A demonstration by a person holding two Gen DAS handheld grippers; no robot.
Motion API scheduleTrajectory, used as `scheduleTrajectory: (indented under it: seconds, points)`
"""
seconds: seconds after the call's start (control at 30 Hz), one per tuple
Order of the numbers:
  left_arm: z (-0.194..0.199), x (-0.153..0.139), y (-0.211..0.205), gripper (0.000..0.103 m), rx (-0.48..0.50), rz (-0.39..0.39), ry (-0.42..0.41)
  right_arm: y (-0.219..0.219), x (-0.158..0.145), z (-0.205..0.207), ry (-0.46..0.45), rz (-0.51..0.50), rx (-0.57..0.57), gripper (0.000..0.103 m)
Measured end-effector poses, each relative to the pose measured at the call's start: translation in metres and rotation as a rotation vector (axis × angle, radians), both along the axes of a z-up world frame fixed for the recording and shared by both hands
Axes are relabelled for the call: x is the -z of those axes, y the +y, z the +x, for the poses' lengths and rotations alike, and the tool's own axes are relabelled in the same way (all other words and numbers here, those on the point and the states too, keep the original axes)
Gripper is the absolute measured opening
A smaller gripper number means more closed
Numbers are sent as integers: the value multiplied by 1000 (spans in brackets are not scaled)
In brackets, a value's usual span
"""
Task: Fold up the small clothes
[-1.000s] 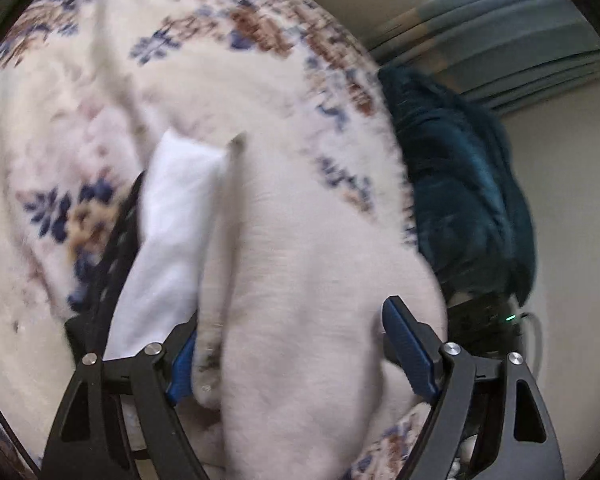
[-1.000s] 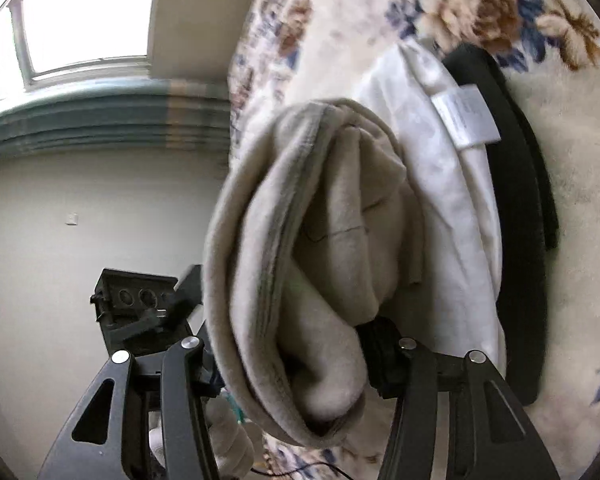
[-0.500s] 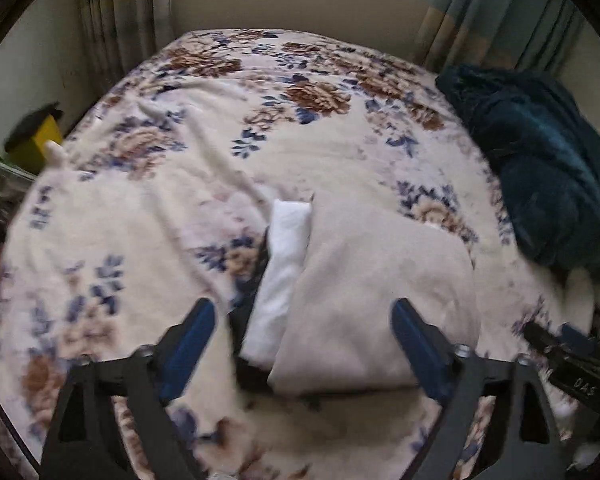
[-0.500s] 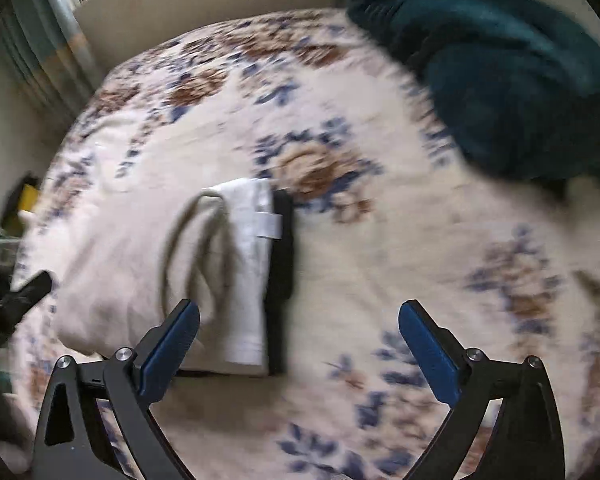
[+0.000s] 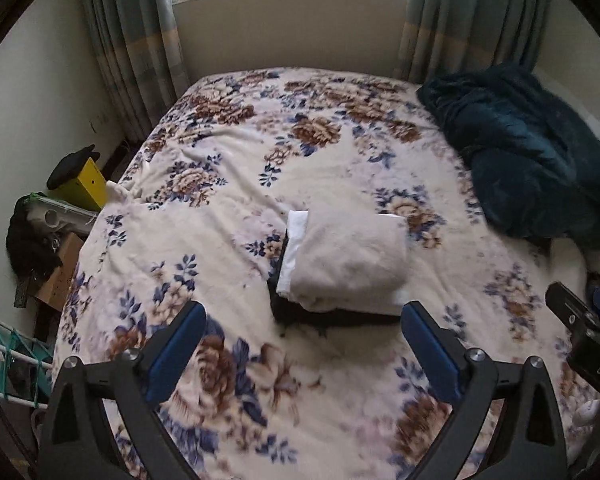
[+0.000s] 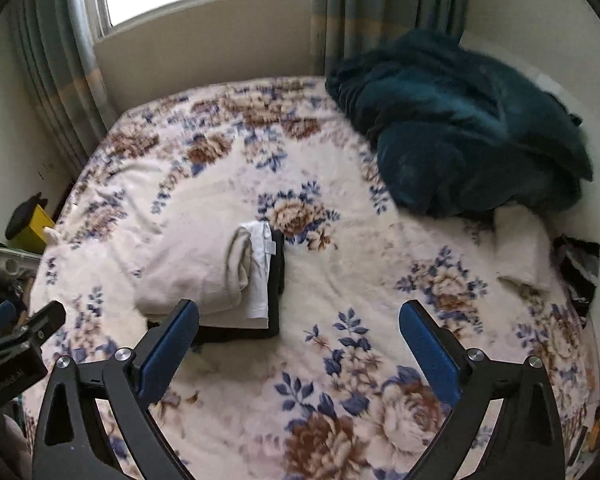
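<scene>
We look steeply down from both wrists, high over the bed point(image 5: 228, 216), sharing the folded stack point(image 5: 348, 268) point(image 6: 204, 272).

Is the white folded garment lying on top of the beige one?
No, the beige garment lies on top, with the white garment under it.

The right tongs point(image 5: 592, 344) body reads "DAS".

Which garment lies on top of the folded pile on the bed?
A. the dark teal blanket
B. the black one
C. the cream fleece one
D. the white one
C: the cream fleece garment sits uppermost, with the white garment and the black garment showing beneath its edge.
</scene>
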State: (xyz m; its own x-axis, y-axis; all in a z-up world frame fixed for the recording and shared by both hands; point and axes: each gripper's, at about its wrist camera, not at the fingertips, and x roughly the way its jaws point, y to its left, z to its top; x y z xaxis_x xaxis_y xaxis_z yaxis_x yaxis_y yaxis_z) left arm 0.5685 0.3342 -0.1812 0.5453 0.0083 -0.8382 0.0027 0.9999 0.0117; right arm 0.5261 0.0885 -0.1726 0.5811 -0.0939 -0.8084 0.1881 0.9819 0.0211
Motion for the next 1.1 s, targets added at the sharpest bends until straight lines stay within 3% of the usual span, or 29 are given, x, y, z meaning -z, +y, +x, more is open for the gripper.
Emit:
scheduleTrajectory:
  seconds: [0.23,0.53,0.77,1.1]
  points:
    - [-96,-92,-14,100,27,20,-69,10,-115,-123,-98,12,-10,102]
    - [-203,-186,-12,100,15,61,-173,16,-227,-268,-182,10,-47,102]
    - [-255,-219,-13,100,-43,58,-235,11,-279,-340,-240,19,-93,102]
    - [-284,-230,-15,100,-86,55,-270,-7,-306,-371,-273,7,-131,102]
